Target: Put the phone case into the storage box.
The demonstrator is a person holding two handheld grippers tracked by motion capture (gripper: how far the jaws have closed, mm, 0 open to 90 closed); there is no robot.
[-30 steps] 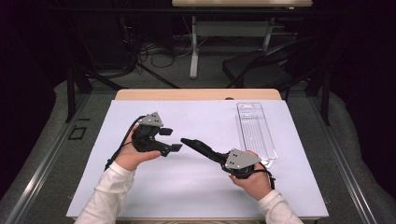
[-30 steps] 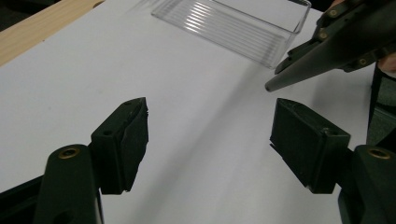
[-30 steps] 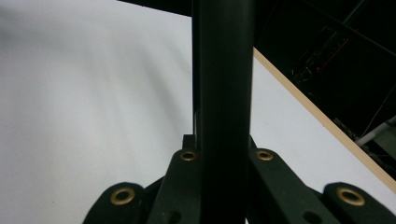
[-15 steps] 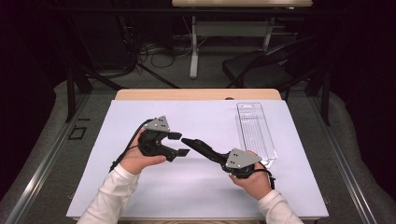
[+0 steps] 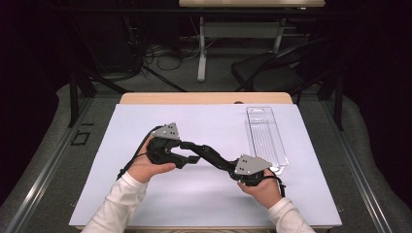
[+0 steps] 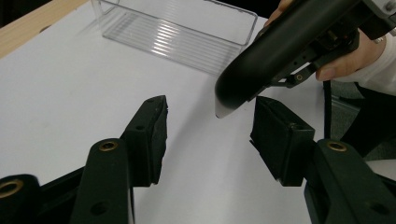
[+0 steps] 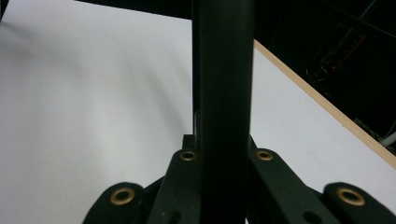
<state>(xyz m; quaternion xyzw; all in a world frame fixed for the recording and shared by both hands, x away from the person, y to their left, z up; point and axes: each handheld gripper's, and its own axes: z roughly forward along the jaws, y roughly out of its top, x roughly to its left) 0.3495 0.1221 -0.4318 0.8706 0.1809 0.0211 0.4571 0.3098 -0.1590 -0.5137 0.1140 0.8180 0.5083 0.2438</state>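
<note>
The right gripper [image 5: 221, 160] is clamped on a long, black, curved object [image 6: 271, 51] with a white-edged tip, which sits untouched between the half-open, just-closing left gripper [image 6: 210, 128].

From above, my left gripper [image 5: 190, 154] covers the tip of the black curved piece [image 5: 210, 155], so I cannot tell there whether my pads touch it. In my left gripper view the piece's [image 6: 275, 51] far end runs off the top edge, and my right hand [image 6: 348, 58] is cut by the right edge. In my right gripper view the black piece [image 7: 223, 93] stands so close that it hides my own pads and the table behind it; its upper end leaves the picture. From above, my right hand [image 5: 265, 187] hides most of my right gripper [image 5: 232, 167]. The clear tray's [image 5: 265, 136] near corner sits behind that gripper's grey plate.
</note>
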